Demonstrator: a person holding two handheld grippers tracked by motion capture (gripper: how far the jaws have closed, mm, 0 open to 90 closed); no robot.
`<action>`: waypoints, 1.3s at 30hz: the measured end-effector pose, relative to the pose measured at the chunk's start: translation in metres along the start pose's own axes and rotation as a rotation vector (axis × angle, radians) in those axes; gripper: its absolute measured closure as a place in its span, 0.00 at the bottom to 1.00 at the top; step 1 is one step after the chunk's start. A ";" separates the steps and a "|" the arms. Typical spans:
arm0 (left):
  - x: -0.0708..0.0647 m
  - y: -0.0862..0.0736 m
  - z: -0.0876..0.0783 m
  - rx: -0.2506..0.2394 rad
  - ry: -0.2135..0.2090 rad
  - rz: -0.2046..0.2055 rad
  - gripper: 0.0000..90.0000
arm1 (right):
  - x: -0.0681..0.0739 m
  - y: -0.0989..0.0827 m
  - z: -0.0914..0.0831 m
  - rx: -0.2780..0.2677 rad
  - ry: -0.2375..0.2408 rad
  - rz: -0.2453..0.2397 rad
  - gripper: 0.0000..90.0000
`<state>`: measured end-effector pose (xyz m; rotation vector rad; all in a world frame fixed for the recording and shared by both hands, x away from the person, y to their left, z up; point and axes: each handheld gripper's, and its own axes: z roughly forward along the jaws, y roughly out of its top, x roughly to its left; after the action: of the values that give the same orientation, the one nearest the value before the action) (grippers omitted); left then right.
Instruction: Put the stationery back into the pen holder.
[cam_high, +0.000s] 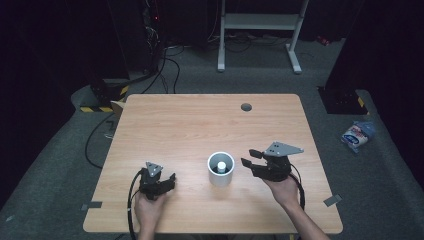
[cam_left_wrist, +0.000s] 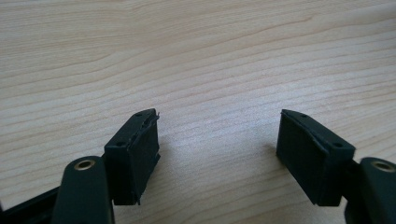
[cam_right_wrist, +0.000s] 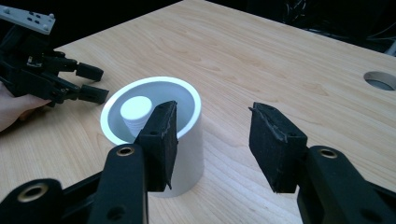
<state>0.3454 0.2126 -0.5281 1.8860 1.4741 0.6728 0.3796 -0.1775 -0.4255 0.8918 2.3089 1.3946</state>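
On the wooden table (cam_high: 200, 120) a white cup (cam_high: 221, 169) stood between the two grippers, with a small white cylinder (cam_high: 221, 165) upright inside it. The right gripper (cam_high: 252, 157), held in a hand (cam_high: 285, 190), had its jaws spread apart and pointing at the cup, just beside it. The left gripper (cam_high: 170, 181), held in the other hand (cam_high: 149, 206), lay on the cup's far side, a little farther off, its jaws aimed toward the cup.
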 end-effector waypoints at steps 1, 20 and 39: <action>0.000 0.000 0.000 0.000 0.000 0.000 0.33 | -0.001 -0.001 -0.001 -0.001 -0.003 0.005 0.57; 0.000 0.000 0.000 0.000 0.000 0.000 0.33 | -0.022 -0.019 -0.021 -0.004 -0.066 0.071 0.56; 0.000 0.000 0.000 0.000 0.000 0.000 0.33 | -0.037 -0.046 -0.031 0.025 -0.114 0.127 0.56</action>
<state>0.3454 0.2126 -0.5281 1.8862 1.4740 0.6730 0.3746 -0.2377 -0.4524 1.1131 2.2234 1.3291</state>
